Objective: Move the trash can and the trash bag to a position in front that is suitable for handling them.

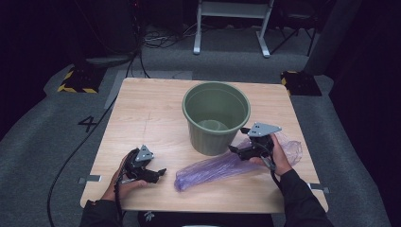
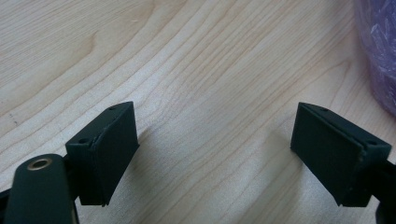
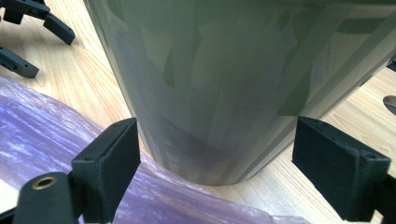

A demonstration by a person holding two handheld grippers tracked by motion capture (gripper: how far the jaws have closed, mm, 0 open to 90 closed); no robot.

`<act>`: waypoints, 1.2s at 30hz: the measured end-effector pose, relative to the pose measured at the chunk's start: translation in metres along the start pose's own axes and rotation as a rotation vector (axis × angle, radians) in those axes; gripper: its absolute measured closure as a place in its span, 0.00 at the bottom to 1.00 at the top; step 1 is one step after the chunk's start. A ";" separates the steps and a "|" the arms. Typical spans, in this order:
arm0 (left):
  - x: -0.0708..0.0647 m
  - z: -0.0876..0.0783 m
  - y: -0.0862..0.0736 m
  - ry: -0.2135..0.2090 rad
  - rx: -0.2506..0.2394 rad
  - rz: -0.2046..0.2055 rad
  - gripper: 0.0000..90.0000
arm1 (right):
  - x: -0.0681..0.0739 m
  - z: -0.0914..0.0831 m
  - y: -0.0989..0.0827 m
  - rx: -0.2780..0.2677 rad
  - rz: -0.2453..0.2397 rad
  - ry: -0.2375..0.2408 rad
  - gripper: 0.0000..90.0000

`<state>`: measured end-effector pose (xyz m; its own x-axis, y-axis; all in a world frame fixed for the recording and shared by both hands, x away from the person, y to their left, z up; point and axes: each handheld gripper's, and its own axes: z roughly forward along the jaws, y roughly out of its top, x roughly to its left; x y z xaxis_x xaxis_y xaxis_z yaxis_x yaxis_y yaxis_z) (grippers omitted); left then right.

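**Lining the bin: bag not yet picked up**

Lying across the lower centre of the high view, the purple bag [image 1: 222, 165] touches the green bin [image 1: 216, 117]. The right gripper [image 1: 239, 150] hovers spread above it; the left gripper [image 1: 158, 173] rests gaping nearby. Next, probably, each pinches the bag.

A dark "4" [image 1: 88, 124] stands on the grey floor [image 1: 42, 142] beside the table's left edge (nothing else readable).

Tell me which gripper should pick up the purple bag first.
Probably the right gripper: it hovers directly over the purple bag beside the green bin. The left gripper, open, sits short of the bag's end.
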<state>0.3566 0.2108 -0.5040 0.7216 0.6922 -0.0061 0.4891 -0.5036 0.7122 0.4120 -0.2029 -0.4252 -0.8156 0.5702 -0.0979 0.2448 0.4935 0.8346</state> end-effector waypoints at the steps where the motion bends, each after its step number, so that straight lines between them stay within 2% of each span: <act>1: 0.000 0.000 0.000 0.000 0.000 -0.001 0.16 | 0.000 0.002 0.001 0.001 0.000 0.001 0.17; 14: 0.000 0.000 0.000 0.000 0.000 0.001 0.16 | 0.013 0.015 0.014 -0.015 -0.029 0.031 0.17; 17: 0.000 0.000 0.000 0.001 0.000 0.001 0.16 | 0.016 0.011 0.011 -0.024 -0.020 0.036 0.19; 24: 0.000 0.000 0.000 0.002 0.000 0.000 0.16 | 0.026 -0.008 -0.005 0.016 -0.024 -0.011 0.24; 26: -0.001 0.000 0.000 0.002 -0.001 -0.003 0.16 | 0.029 -0.015 -0.012 0.020 -0.020 -0.014 0.29; 30: -0.002 0.000 0.000 0.010 0.002 -0.008 0.16 | 0.031 -0.028 -0.029 0.032 0.000 -0.024 0.48; 33: -0.003 0.001 0.001 0.010 0.001 -0.015 0.16 | 0.030 -0.031 -0.044 0.053 0.024 -0.022 0.57; 36: -0.007 0.002 0.003 0.000 -0.001 -0.006 0.17 | 0.027 -0.029 -0.059 0.082 0.043 -0.024 0.61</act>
<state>0.3542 0.2030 -0.5035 0.7185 0.6955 -0.0107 0.4931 -0.4985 0.7130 0.3606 -0.2355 -0.4612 -0.7909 0.6070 -0.0772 0.3220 0.5202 0.7910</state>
